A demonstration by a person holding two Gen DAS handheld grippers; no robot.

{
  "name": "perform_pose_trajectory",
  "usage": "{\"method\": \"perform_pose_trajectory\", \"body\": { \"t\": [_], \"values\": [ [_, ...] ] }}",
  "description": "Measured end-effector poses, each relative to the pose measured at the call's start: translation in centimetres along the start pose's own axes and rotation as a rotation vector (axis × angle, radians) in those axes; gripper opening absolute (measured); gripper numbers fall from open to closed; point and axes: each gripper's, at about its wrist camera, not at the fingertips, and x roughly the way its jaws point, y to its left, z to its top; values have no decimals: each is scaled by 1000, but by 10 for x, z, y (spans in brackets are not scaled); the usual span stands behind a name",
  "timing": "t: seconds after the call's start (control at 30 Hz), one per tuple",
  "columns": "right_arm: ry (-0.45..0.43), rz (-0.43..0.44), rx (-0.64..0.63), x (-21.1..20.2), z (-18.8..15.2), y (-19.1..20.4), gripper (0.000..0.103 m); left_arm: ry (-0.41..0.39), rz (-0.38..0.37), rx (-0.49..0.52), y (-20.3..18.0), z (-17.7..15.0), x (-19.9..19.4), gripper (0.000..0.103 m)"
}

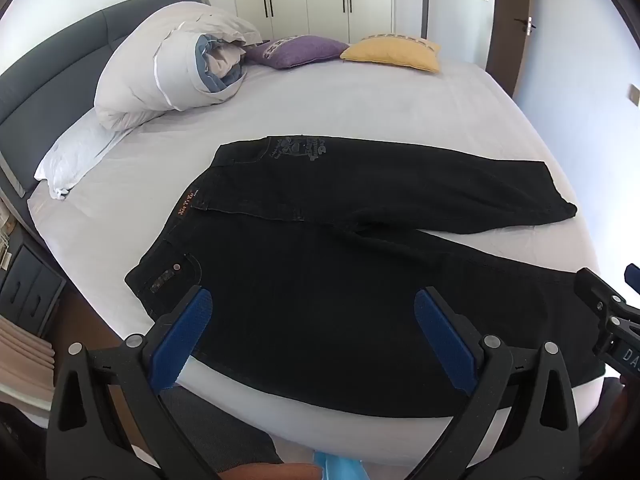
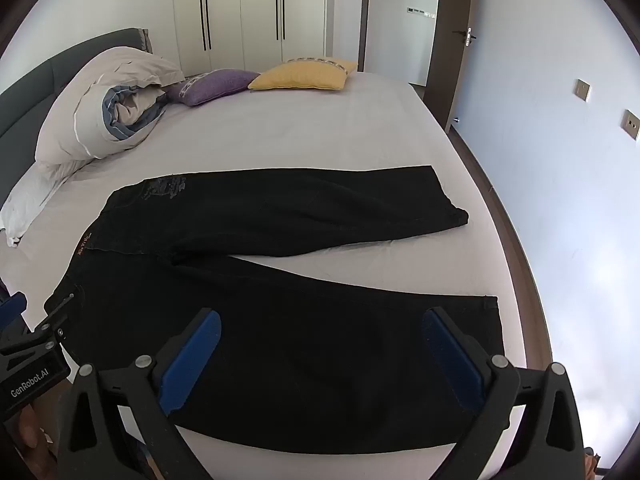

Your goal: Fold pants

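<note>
Black pants (image 1: 340,264) lie flat and spread on the white bed sheet (image 1: 320,108), waistband to the left, two legs fanned out to the right. They also show in the right wrist view (image 2: 280,312). My left gripper (image 1: 314,312) is open and empty, held above the near leg close to the waist. My right gripper (image 2: 322,332) is open and empty above the near leg, further toward the hem (image 2: 492,320). The right gripper also shows at the right edge of the left wrist view (image 1: 612,312), and the left gripper at the left edge of the right wrist view (image 2: 28,344).
A rolled duvet (image 1: 168,72) and a white pillow (image 1: 76,156) lie at the headboard side. A purple cushion (image 1: 296,50) and a yellow cushion (image 1: 394,54) lie at the far edge. The bed's near edge is just under the grippers. A wall is to the right (image 2: 560,200).
</note>
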Motion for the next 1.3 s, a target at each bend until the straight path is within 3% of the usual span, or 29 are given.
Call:
{"method": "perform_pose_trajectory", "body": {
  "t": [1.3],
  "values": [
    [-1, 0, -4, 5, -3, 6, 103, 10, -6, -5, -1, -1, 1, 103]
  ]
}}
